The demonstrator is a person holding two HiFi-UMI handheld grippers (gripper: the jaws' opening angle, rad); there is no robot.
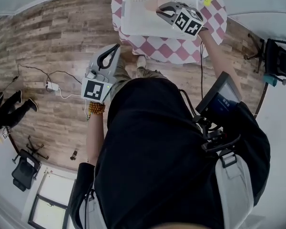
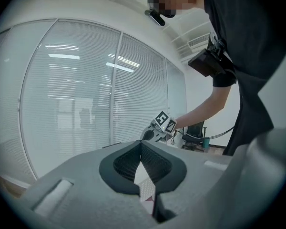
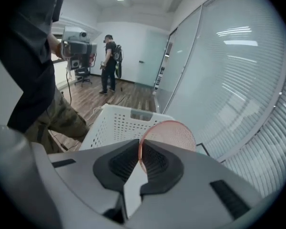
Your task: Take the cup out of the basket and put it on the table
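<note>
A translucent pink cup (image 3: 174, 135) is pinched by its rim in my right gripper (image 3: 137, 144), which is shut on it. In the head view the cup (image 1: 152, 4) hangs over the white perforated basket (image 1: 133, 25), and the right gripper (image 1: 161, 8) reaches in from the right. The basket (image 3: 112, 123) stands on a round table with a red-and-white checked cloth (image 1: 171, 49). My left gripper (image 1: 115, 47) hangs low at the person's left side, over the floor and away from the table. Its jaws are shut with nothing in them (image 2: 141, 144).
A cable and a power strip (image 1: 50, 86) lie on the wooden floor at the left. An office chair (image 1: 276, 58) stands to the right of the table. Another person's legs (image 1: 12, 106) show at the far left. Glass walls with blinds (image 2: 76, 99) ring the room.
</note>
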